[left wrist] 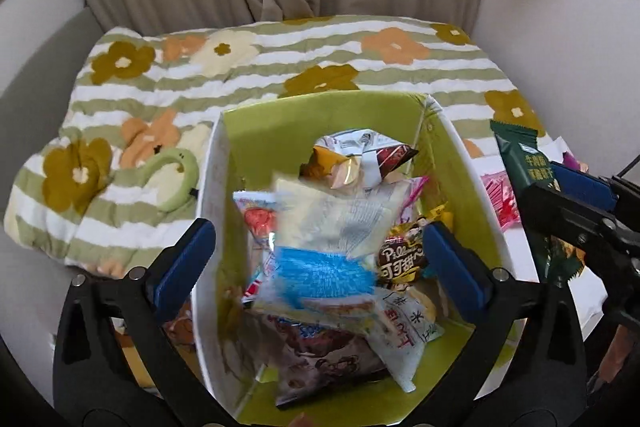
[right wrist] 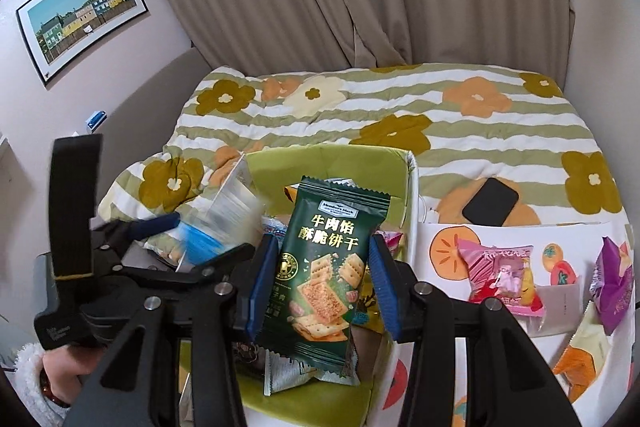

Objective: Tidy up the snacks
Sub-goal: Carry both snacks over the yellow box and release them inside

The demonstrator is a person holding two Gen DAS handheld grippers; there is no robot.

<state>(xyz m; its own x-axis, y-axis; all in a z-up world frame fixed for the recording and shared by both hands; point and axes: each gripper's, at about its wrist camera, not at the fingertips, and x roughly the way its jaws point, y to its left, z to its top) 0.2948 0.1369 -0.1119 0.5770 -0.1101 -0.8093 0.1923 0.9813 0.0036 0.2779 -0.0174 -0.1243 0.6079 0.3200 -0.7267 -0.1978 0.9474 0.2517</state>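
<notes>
left tool [left wrist: 320, 259]: jaws stand wide, nothing pressed between the pads. a blurred white-and-blue packet [left wrist: 324, 247] sits between them but apart from both pads, over the green box [left wrist: 320, 111], whose heap of snacks lies directly beneath the tool. whether the packet is falling or already resting on the heap cannot be told from the blur.

right tool [right wrist: 320, 287]: jaws drawn narrow and clamped on a dark green cracker pack [right wrist: 320, 267], gripped at mid-height across its width, upright, printed face toward the camera. it hangs above the near end of the box, beside the left tool.

remaining loose items: a pink packet [right wrist: 504, 275] and a purple packet [right wrist: 612, 287] lie to the right of the right tool on the persimmon-print sheet [right wrist: 440, 227], well apart from the box.

handling, judged: the cracker pack is light, its film slick and crinkly, the contents brittle. a mid-body grip risks crushing the crackers; the crimped end seals are the safer hold. the pillow-style packets are soft and air-filled and may slip under light pressure.
</notes>
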